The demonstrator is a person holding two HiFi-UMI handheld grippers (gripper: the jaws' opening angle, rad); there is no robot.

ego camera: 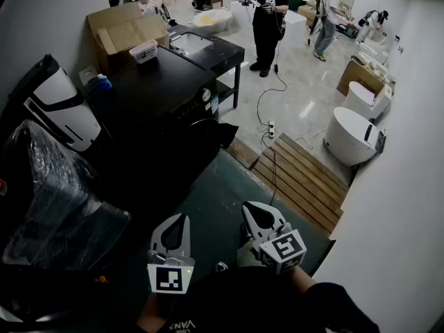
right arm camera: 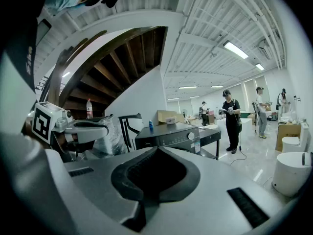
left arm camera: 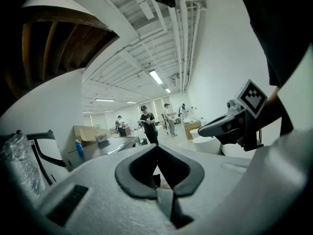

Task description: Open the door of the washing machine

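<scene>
Far left, a bulky black object wrapped in clear plastic film (ego camera: 55, 200) fills the corner. Beside it stands the black front-loading washing machine (ego camera: 163, 92), with a small blue bottle (ego camera: 104, 82) near its far-left corner. Its round door (ego camera: 202, 130) faces the dark grey-green floor mat (ego camera: 229, 189) and appears shut, so the task looks not yet begun: the approach, the grasp and the pull all remain.

Below, the white left gripper (ego camera: 180, 220) with its square-marker cube hovers well apart from the machine, jaws pressed together on nothing. Just to its right, the matching right gripper (ego camera: 254, 211) is likewise closed and empty. Further right lie a slatted wooden platform (ego camera: 302, 182) and a round white tub (ego camera: 350, 134).

The machine's front sits deep in shadow in the head view, so any handle and the door's edge are hard to make out. The right gripper view shows only the control panel and dial; the door is cut off behind the jaws.
</scene>
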